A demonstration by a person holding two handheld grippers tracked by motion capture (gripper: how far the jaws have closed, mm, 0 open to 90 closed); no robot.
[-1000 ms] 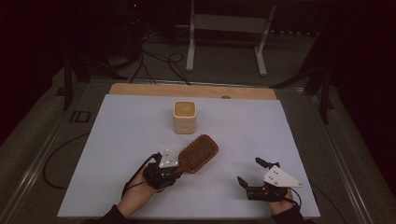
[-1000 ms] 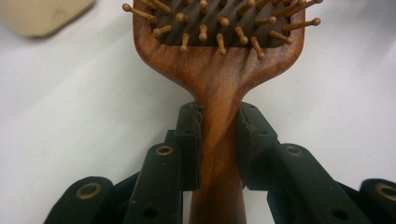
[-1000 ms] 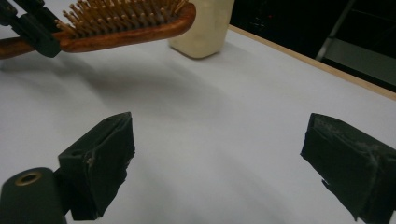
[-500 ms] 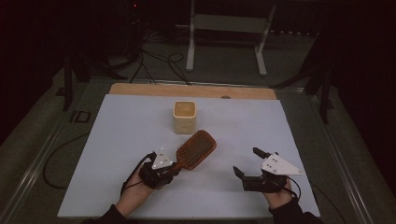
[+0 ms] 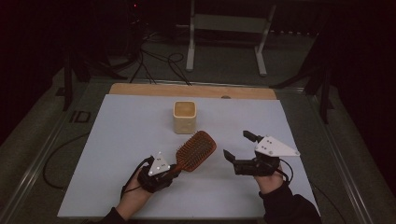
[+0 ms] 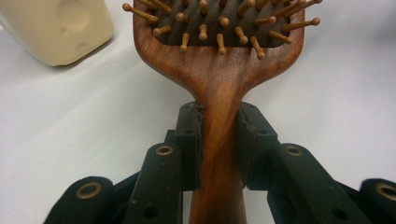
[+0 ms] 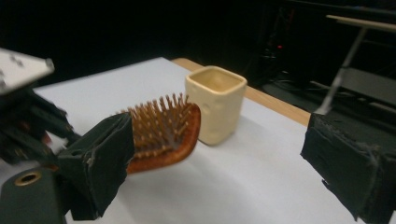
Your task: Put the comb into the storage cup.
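The left gripper (image 5: 173, 169) has its jaws clenched on the wooden handle of the hairbrush (image 5: 196, 150), low on the neck, with the head held out beyond them. That long overhang is the likely trouble: the head's weight could make the smooth handle twist or slide between the pads, and a swing forward could knock the cream cup (image 5: 184, 116) just beyond it. The right gripper (image 5: 239, 145), to the right of the hairbrush and apart from it, has its jaws released with nothing between them. The hairbrush is reddish-brown wood with a paddle-shaped head, a dark cushion and ball-tipped wooden pins facing up. Behind the cup lies the table's (image 5: 121, 121) far edge.
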